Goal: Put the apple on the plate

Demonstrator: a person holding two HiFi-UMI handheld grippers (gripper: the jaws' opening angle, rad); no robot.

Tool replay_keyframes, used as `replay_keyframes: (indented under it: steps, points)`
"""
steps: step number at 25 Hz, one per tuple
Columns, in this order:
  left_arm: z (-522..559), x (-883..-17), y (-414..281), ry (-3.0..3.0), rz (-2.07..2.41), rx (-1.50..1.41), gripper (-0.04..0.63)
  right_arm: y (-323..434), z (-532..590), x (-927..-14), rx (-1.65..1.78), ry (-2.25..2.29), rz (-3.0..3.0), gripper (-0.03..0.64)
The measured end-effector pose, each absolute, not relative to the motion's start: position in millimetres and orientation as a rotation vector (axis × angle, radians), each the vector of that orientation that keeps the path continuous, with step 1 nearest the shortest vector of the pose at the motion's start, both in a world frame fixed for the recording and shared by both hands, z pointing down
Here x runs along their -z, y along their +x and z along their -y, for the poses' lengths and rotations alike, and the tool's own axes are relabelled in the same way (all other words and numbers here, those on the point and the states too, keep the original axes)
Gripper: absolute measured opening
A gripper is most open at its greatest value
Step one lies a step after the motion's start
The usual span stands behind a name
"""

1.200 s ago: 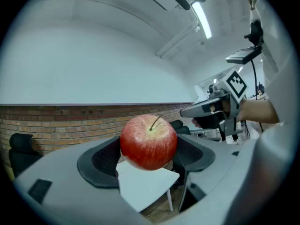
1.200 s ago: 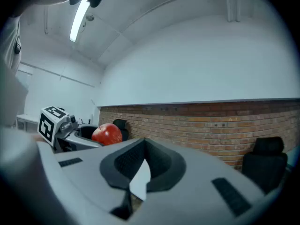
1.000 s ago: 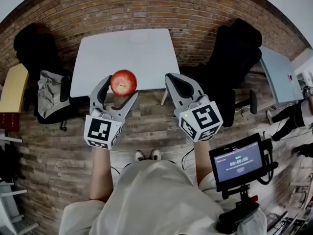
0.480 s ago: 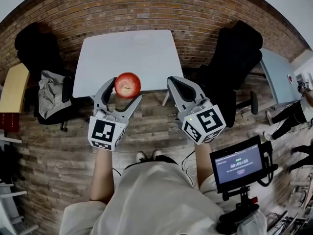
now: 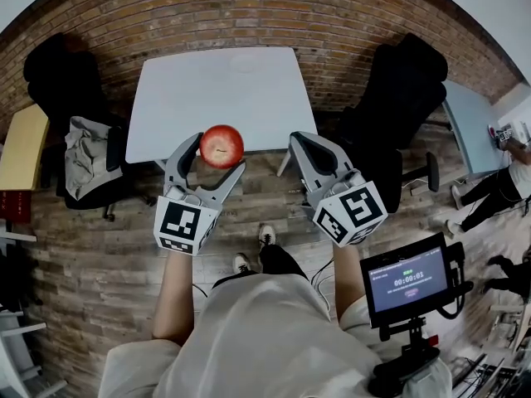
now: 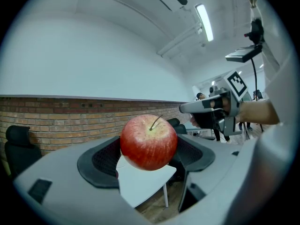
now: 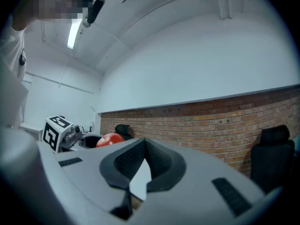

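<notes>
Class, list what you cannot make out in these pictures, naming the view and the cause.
Plate: head view, white on the white table, barely a faint outline.
Screen text: head view, too small to read.
Apple sides: left gripper view, covered by pads of the left gripper.
Person at right: head view, cut off by the edge.

We wear a pale, off-white short-sleeved top (image 5: 265,338), dark trousers (image 5: 283,261) and light-toed shoes (image 5: 241,263).

Left gripper (image 5: 216,154): light grey moulded shell with two broad, curved fingers (image 6: 56,172). Their inner faces are lined with black, finely textured pads (image 6: 101,159). At its rear sits a white marker cube (image 5: 184,224) printed with black square patterns.

Right gripper (image 5: 300,143): same grey build and same black lining. Its own cube (image 5: 352,214) carries a different black pattern. The back of each grey finger bears a small dark rectangular inset (image 7: 228,194).
</notes>
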State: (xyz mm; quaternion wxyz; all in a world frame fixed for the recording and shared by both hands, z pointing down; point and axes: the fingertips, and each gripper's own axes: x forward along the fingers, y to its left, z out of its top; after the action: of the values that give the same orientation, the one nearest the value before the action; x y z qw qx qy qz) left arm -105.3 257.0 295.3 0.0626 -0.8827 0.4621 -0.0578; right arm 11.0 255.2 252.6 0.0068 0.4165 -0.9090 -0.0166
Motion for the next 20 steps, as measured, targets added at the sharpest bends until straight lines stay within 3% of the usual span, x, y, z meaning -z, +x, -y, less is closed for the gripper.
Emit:
replay_keyframes:
  steps: [20]
  points:
    - [-112, -306, -89, -2.668, -1.425, 0.208, 0.382, 34, -104, -262, -0.010, 1.307, 2.891, 0.003]
